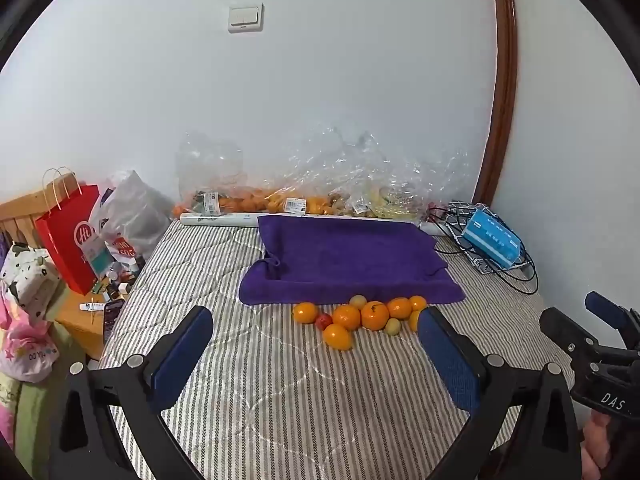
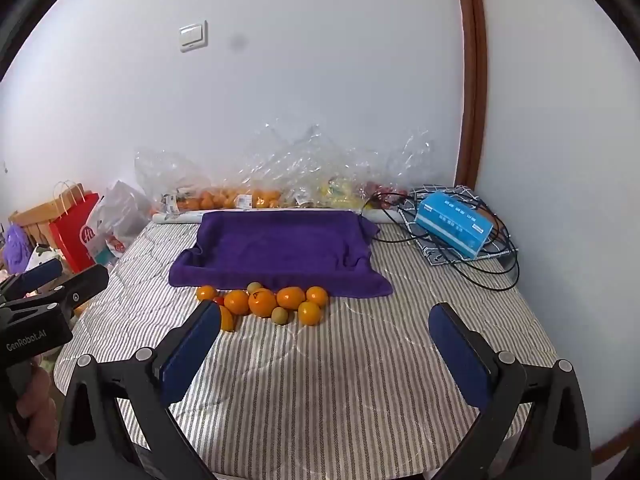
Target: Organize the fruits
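Note:
Several oranges (image 1: 375, 315) (image 2: 262, 302), two small green fruits (image 1: 393, 326) (image 2: 279, 315) and a small red fruit (image 1: 323, 321) lie in a cluster on the striped bedcover, just in front of a purple towel (image 1: 344, 258) (image 2: 280, 250) shaped like a tray. My left gripper (image 1: 316, 326) stands open above the bedcover, short of the cluster, with nothing between its fingers. My right gripper (image 2: 326, 320) is open too, to the right of the fruit and equally bare. Each gripper shows at the edge of the other's view.
Clear plastic bags with more fruit (image 1: 280, 200) (image 2: 256, 196) line the wall behind the towel. A blue tissue box (image 1: 492, 238) (image 2: 454, 224) and black cables (image 2: 496, 272) sit at the back right. A red paper bag (image 1: 70, 236) and clutter stand left of the bed.

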Demonstrator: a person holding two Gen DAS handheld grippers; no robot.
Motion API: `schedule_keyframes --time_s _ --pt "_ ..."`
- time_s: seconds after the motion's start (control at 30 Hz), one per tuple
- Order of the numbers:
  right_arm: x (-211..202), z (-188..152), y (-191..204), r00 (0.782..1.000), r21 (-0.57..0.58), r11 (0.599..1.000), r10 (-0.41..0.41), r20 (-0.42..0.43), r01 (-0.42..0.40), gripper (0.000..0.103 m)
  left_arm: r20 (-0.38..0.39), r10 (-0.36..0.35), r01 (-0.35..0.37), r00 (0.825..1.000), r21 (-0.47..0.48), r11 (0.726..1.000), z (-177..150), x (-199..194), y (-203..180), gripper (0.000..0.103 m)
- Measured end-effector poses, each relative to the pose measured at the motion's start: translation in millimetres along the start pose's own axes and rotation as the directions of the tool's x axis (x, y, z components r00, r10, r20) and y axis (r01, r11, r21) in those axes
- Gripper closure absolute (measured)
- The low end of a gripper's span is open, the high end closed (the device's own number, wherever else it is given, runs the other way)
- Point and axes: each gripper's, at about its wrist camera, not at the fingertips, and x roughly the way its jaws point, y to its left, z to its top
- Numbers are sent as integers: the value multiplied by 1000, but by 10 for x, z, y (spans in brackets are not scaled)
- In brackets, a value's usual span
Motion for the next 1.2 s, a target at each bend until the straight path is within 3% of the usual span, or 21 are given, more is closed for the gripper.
schedule_keyframes --time_s 1.2 --pt "-18 -33 73 1000 -21 1000 12 2 -12 1 4 -4 4 1000 -1 1000 32 -62 -13 0"
